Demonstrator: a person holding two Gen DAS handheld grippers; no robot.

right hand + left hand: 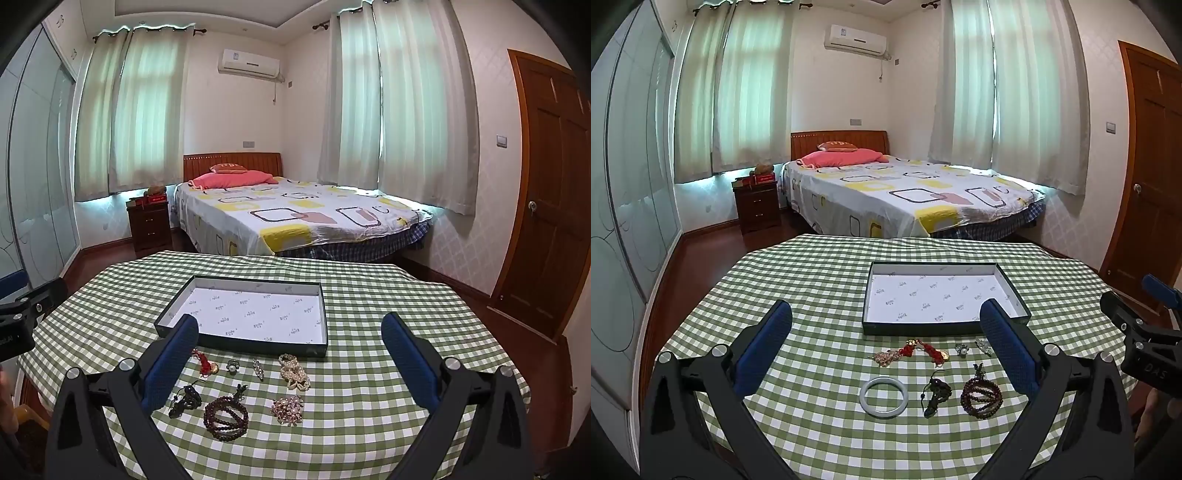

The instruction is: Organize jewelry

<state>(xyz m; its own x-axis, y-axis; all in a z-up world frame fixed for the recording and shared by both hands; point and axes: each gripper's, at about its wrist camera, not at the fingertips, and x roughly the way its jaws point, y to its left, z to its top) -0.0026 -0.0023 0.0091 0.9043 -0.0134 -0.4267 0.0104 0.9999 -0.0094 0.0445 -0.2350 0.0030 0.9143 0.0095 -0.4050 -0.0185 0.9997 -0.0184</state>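
From the left wrist view, the left gripper (886, 317) hangs above a table covered in a green-and-white checked cloth (812, 280), its blue-padded fingers (764, 347) spread wide with nothing between them. Ahead lies a shallow dark-walled rectangular box with a white printed paper lining (871, 326), holding nothing. Just in front of the box, in a row, lie a small gold-toned cluster (884, 357), a red knotted cord charm with a gold coin (925, 350), a small ring with a pale stone (961, 349) and a small silvery brooch (983, 346). Nearer the camera lie a pale jade-like bangle (884, 397), a dark cord pendant (936, 395) and a coiled string of dark red wooden beads (981, 397), side by side and apart. At the right edge the right gripper (1145, 332) shows only in part.

From the right wrist view, the right gripper (290, 334) also stands wide open and empty above the cloth. The same box sits ahead, slightly left. In front of it lie the red charm, the ring, the silvery brooch, and a heap of cream pearl-like beads (294, 372). Closer in are the dark pendant, the red bead string and a round rose-gold rhinestone brooch (288, 405). Beyond the table stands a bed with a patterned white, yellow and grey sheet (295, 218).
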